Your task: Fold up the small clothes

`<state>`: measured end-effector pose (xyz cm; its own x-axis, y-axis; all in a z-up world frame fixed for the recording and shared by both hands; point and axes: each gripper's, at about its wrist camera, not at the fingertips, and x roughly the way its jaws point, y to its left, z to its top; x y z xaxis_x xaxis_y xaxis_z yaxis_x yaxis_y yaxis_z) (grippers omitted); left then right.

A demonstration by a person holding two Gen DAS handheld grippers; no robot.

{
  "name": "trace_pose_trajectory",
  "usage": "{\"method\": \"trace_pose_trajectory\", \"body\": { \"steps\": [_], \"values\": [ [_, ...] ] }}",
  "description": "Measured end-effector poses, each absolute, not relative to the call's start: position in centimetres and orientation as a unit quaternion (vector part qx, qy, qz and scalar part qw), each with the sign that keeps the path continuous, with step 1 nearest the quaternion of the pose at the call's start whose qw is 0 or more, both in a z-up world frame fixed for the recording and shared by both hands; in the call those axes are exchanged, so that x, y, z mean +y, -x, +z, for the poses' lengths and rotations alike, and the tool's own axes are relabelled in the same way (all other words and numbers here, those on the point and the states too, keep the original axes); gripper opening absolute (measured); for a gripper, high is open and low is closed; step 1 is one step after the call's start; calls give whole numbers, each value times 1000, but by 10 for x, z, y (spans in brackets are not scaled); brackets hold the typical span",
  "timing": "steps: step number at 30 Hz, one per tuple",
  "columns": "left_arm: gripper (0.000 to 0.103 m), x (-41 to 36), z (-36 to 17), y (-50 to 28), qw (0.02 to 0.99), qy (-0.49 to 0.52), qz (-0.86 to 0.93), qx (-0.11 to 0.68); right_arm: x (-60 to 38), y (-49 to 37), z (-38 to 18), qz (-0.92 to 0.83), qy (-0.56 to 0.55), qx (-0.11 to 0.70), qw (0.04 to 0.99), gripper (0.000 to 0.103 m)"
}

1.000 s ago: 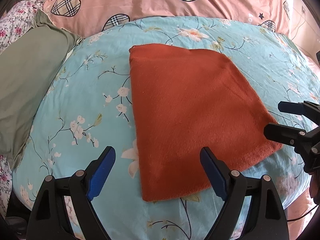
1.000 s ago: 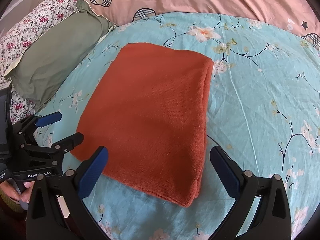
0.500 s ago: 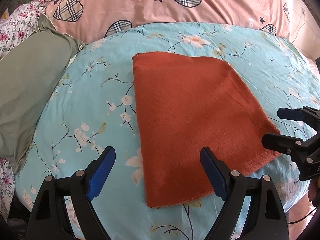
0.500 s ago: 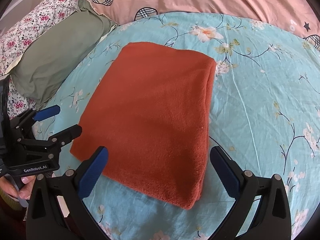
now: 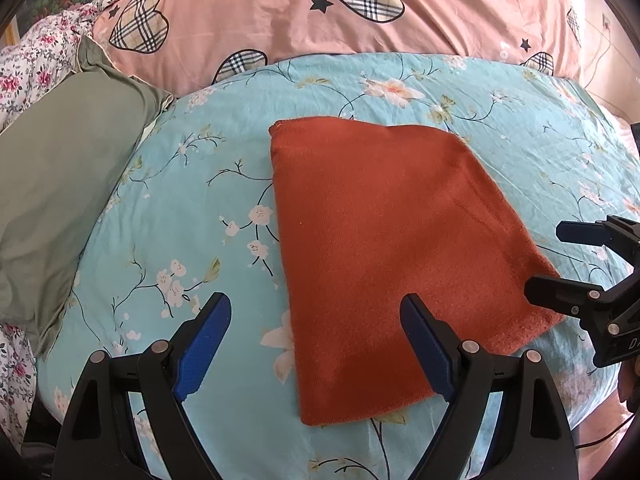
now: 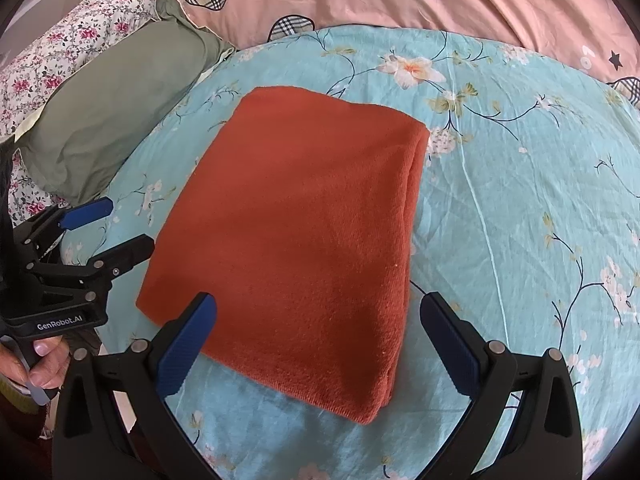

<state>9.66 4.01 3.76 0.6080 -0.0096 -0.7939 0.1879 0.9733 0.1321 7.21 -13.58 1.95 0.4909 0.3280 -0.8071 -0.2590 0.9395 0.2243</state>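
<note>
Since the folded rust cloth point(image 6: 296, 236) looks soft and light — pinch its near corners; both tongs point(image 5: 316, 344) point(image 6: 320, 340) hang released.

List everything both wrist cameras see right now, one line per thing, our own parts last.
folded cloth: one, rust orange, flat mid-sheet, doubled edge on its right side
sheet: one, turquoise with blossoms, under the cloth
pillow: one, olive green, left of the sheet
quilt: one, pink with plaid hearts and stars, behind the sheet
floral fabric: one, white with pink flowers, far left
left gripper: one, black, blue-padded fingers open, empty, above the cloth's near left corner
right gripper: one, black, open, empty, above the cloth's near edge
hand: one, holding the left gripper's handle
</note>
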Motion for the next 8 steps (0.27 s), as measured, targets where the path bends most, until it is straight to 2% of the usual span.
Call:
{"method": "trace_pose_trajectory", "body": {
  "steps": [8],
  "values": [
    [87, 36, 33, -92, 892, -96, -67, 437, -133, -72, 15, 171, -41, 476, 862, 102]
  ]
}}
